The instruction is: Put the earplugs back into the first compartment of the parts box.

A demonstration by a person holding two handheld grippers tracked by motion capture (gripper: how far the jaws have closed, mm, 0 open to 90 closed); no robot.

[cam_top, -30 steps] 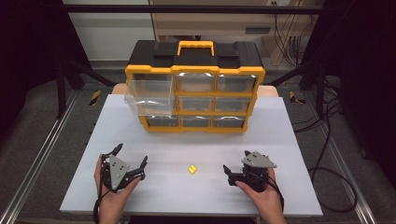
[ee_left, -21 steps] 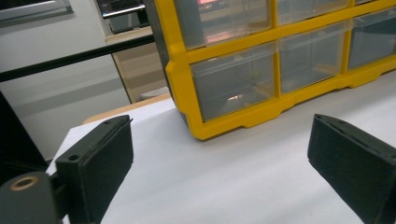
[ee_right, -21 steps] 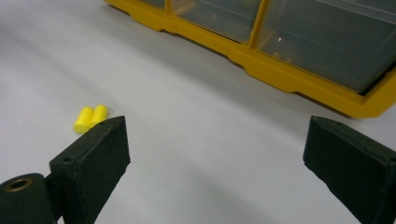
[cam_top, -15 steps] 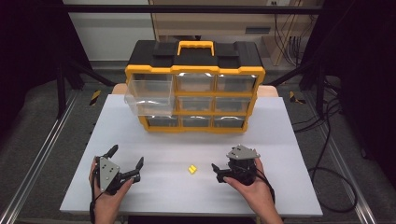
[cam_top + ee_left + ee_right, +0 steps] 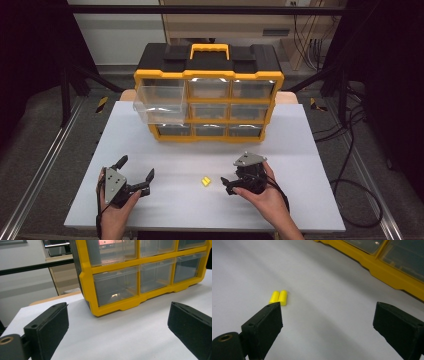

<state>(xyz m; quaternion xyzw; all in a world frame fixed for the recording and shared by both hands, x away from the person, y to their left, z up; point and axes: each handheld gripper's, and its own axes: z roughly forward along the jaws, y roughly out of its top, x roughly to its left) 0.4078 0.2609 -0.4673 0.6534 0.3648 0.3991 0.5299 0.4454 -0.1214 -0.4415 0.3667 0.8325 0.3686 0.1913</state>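
A small yellow piece (image 5: 205,181), two short cylinders side by side (image 5: 278,297), lies on the white table (image 5: 300,150) near its front. My right gripper (image 5: 226,185) is just right of it, open and pointing left at it. In the right gripper view the piece lies just beyond the left jaw of my right gripper (image 5: 327,306), outside the gap. My left gripper (image 5: 135,168) rests at the front left, wide open, its jaws having just opened a little further with nothing between them. In its own view my left gripper (image 5: 117,312) faces the organizer (image 5: 120,272).
A yellow-and-black drawer organizer (image 5: 208,95) stands at the back of the table. Its top-left clear drawer (image 5: 159,102) is pulled out over the table. A bare white surface lies between the organizer and my hands.
My right gripper has moved left across the table, closer to the yellow piece. The left gripper has stayed about where it was.
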